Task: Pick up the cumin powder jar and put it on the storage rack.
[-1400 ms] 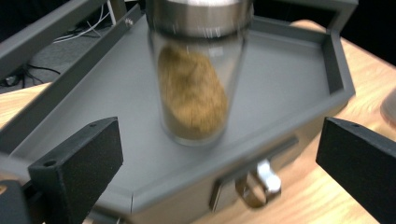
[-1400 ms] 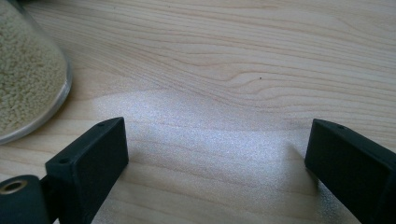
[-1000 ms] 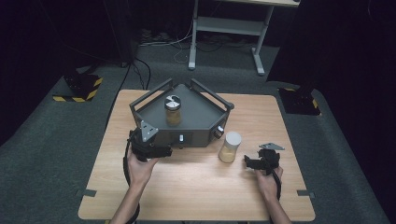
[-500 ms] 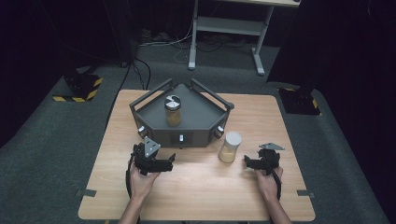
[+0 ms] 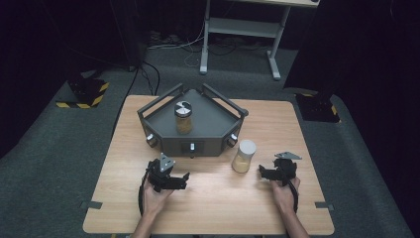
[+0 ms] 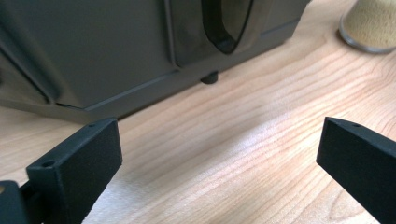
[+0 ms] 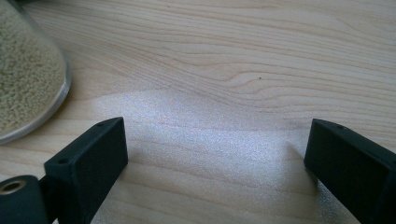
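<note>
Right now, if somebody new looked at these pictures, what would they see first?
Probably the dark grey angular stand at the back middle of the wooden table, with a jar of yellowish grains on top. A second, white-lidded jar stands on the table by its right front corner. Nearer, the left gripper and right gripper rest open, holding nothing.

High view overhead; gripper views low, sharing table (image 5: 208,198).
</note>
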Demonstrator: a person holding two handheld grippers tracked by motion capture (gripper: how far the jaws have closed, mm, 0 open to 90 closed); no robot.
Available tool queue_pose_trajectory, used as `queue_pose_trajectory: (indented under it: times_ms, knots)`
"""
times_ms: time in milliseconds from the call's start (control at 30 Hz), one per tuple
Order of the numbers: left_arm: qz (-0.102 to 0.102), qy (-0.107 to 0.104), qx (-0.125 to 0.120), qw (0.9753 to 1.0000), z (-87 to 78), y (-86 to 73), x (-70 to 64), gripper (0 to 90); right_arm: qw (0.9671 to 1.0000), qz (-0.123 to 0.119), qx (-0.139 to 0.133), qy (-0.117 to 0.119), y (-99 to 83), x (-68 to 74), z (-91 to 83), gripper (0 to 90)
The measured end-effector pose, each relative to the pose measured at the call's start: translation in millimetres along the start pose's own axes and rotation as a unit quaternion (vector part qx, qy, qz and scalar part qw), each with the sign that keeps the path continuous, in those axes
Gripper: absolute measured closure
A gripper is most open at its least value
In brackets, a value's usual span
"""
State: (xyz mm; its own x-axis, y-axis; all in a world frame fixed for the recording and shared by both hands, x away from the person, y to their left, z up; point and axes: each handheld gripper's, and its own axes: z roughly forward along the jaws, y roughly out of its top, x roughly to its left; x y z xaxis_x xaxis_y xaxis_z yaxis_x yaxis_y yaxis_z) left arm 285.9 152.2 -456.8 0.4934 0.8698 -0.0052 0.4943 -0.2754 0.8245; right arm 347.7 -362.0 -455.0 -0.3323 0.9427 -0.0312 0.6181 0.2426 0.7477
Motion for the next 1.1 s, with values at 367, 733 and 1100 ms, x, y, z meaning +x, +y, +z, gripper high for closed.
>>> queue_pose_trajectory:
  times_ms: [367, 733, 1100]
  knots:
    - [-0.002, 0.015, 0.01, 0.9998, 12.0, -7.4, -5.9, 0.2, 1.0, 0.0, 0.0, 0.0, -0.1, 0.0, 0.0, 5.4]
    - [0.006, 0.024, 0.03, 0.9992, 17.1, -2.2, -11.0, 0.2, 1.0, 0.0, 0.0, 0.0, 0.0, 0.1, 0.0, 5.3]
    - [-0.013, 0.028, 0.072, 0.9969, 25.6, 11.3, -9.5, 0.2, 1.0, 0.0, 0.0, 0.0, -0.1, 0.0, 0.0, 5.3]
